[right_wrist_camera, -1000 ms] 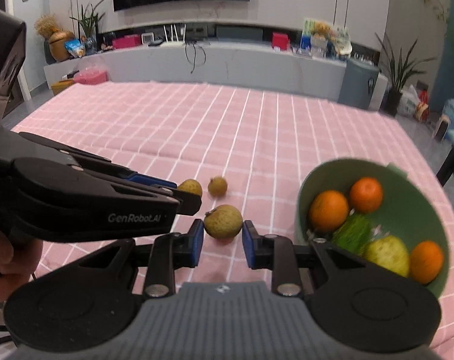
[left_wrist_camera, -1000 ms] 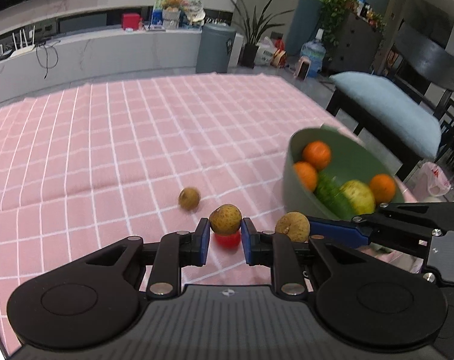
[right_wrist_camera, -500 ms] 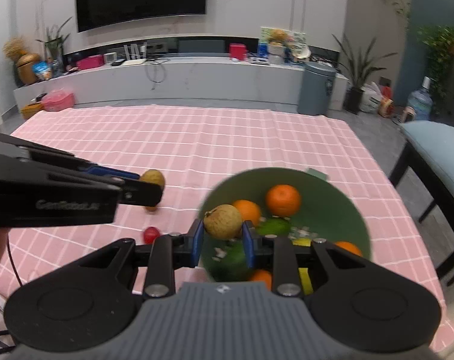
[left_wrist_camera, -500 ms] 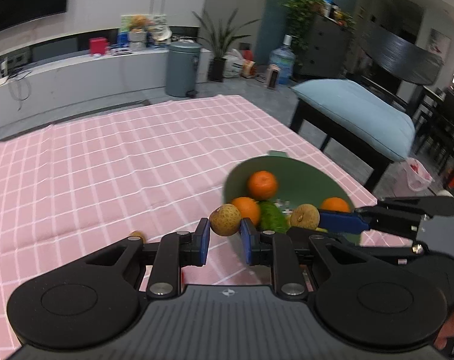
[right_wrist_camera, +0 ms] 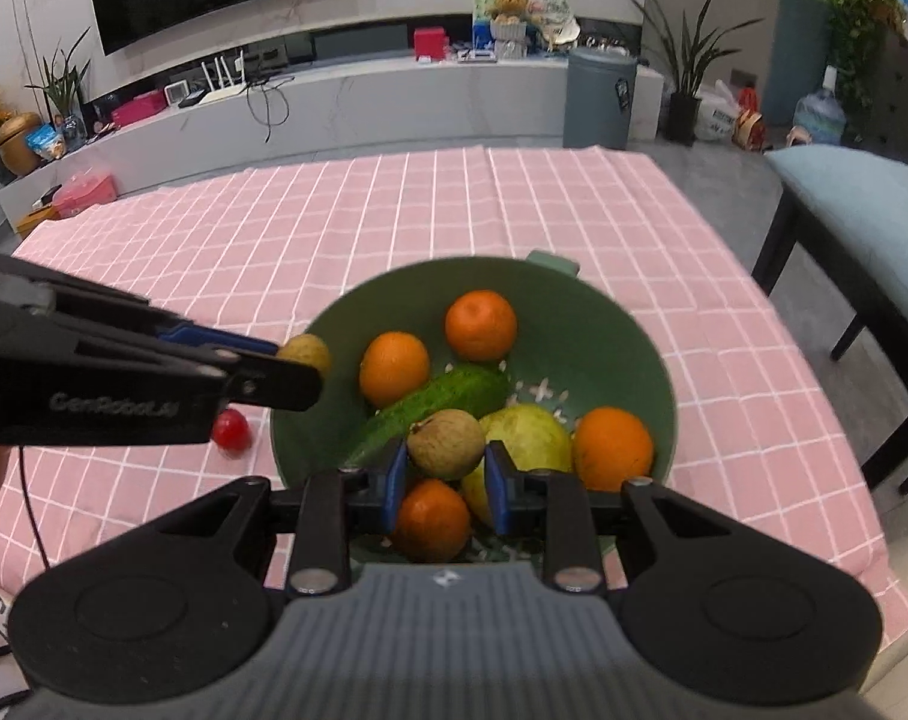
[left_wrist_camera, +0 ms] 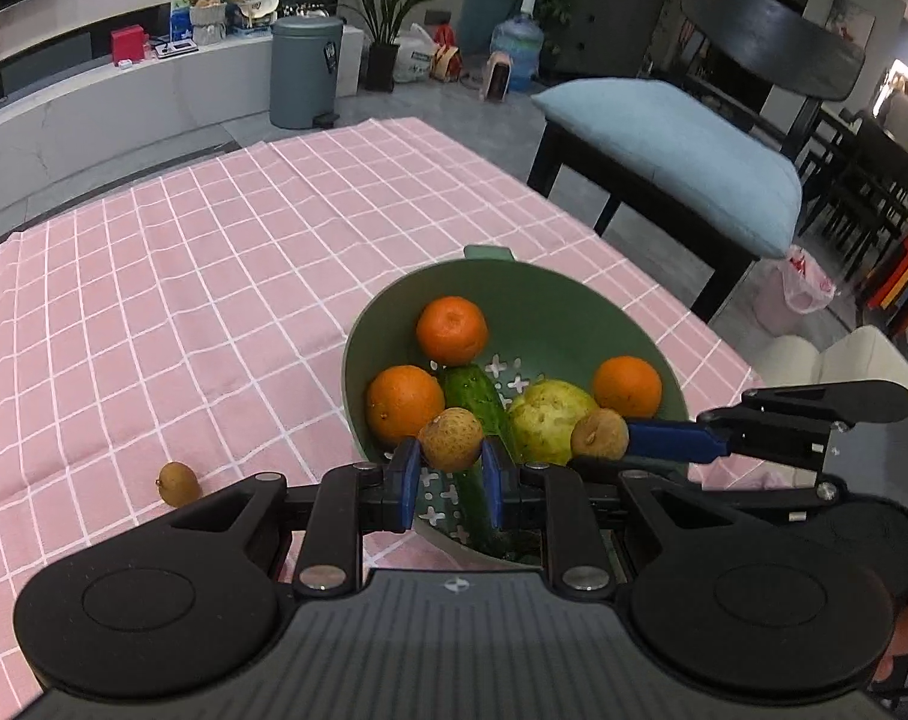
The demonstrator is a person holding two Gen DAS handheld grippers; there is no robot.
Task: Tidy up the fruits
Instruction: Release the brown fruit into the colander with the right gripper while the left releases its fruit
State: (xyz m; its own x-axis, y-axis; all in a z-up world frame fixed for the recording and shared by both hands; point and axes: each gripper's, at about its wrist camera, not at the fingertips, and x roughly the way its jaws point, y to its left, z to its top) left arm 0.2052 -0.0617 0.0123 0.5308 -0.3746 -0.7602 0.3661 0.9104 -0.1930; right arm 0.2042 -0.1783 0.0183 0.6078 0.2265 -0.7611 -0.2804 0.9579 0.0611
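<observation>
A green bowl (left_wrist_camera: 550, 300) (right_wrist_camera: 610, 324) on the pink checked cloth holds several oranges, a cucumber (right_wrist_camera: 435, 402) and a pale green guava (left_wrist_camera: 544, 420). My left gripper (left_wrist_camera: 450, 483) is shut on a small brown longan (left_wrist_camera: 452, 447) and holds it above the bowl's near rim. My right gripper (right_wrist_camera: 444, 483) is shut on another brown longan (right_wrist_camera: 446, 443) above the bowl's inside; it shows in the left wrist view (left_wrist_camera: 599, 434) too. A third longan (left_wrist_camera: 179, 483) lies on the cloth left of the bowl. A red cherry tomato (right_wrist_camera: 231, 429) lies beside the bowl.
The pink cloth (left_wrist_camera: 183, 276) covers the table, whose right edge runs just past the bowl. A dark bench with a blue cushion (left_wrist_camera: 682, 150) stands right of the table. A grey bin (left_wrist_camera: 306, 69) and a low white counter are behind.
Both grippers lifted their longans off the cloth and carried them right, over the bowl. One longan and the red tomato stayed on the cloth.
</observation>
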